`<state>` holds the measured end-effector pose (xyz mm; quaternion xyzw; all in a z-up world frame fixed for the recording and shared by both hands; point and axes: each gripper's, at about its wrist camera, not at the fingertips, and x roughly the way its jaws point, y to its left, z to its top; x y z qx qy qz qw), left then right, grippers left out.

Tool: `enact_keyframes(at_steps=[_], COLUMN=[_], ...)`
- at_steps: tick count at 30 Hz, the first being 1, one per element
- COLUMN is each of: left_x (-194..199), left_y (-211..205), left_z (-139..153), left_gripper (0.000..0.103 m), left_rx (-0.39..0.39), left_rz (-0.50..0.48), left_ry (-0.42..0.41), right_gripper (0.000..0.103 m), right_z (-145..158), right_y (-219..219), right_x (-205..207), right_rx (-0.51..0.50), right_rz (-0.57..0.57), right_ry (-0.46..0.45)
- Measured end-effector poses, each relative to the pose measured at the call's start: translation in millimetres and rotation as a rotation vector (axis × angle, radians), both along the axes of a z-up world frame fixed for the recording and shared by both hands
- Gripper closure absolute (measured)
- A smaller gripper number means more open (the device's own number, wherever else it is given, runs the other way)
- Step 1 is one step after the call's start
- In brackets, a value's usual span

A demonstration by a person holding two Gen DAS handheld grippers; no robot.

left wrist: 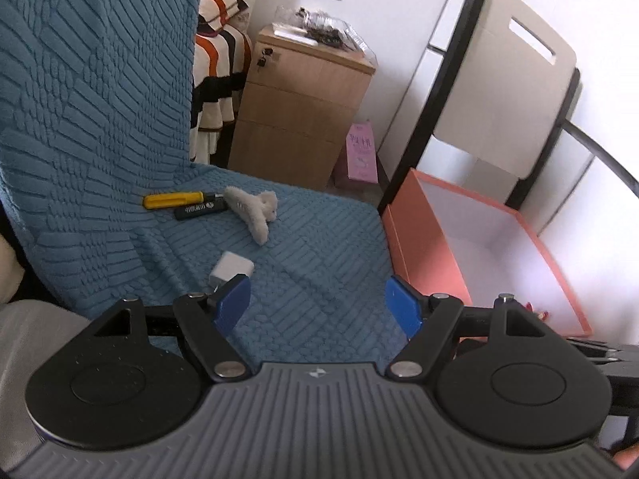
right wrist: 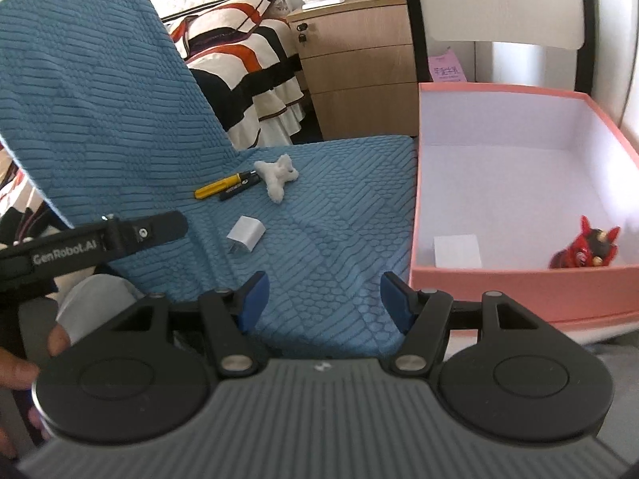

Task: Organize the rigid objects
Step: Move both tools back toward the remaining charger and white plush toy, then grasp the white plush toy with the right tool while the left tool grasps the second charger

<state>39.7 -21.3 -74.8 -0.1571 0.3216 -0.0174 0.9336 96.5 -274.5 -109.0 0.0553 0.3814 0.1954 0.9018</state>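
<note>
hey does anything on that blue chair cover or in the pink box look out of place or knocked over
Nothing looks damaged or spilled. The white charger, fuzzy hair claw, yellow tool and black lighter lie loose on the blue cover, unsorted. The pink box holds a red figurine.

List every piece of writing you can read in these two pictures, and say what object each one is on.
"GenRobot.AI": on the left hand-held gripper, along its black body.
White print on the black lighter: too blurred to read.
Characters on the pink bag beside the wooden cabinet: too blurred to read.
Logo on the grey gripper housing: a symbol, not letters.
</note>
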Motion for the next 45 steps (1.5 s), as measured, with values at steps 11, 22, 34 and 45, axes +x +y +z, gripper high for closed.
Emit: enact_keyframes(at_steps=[11,22,34,45], left_x=[40,75,100,127], left_y=[26,39,55,56], left_z=[-52,-100,-129,-137], left_gripper=[0.024,0.024,0.025,0.025], left_rx=[0.007,-0.034,-0.075,-0.044], left_rz=[0.059,0.085,0.158,0.135], left_ry=[0.024,0.083,0.154,0.143], right_gripper=[0.039,0.039,0.039,0.039], right_z=[-21,-34,-56,-77], right_y=[35,65,100,136], right_x=[48,100,158,208], right_rx=[0.0,-0.032,-0.088,-0.134], right_rz=[0.014,0.075,0.142,0.234], right_ry=[0.001,-0.005,-0.002,0.029])
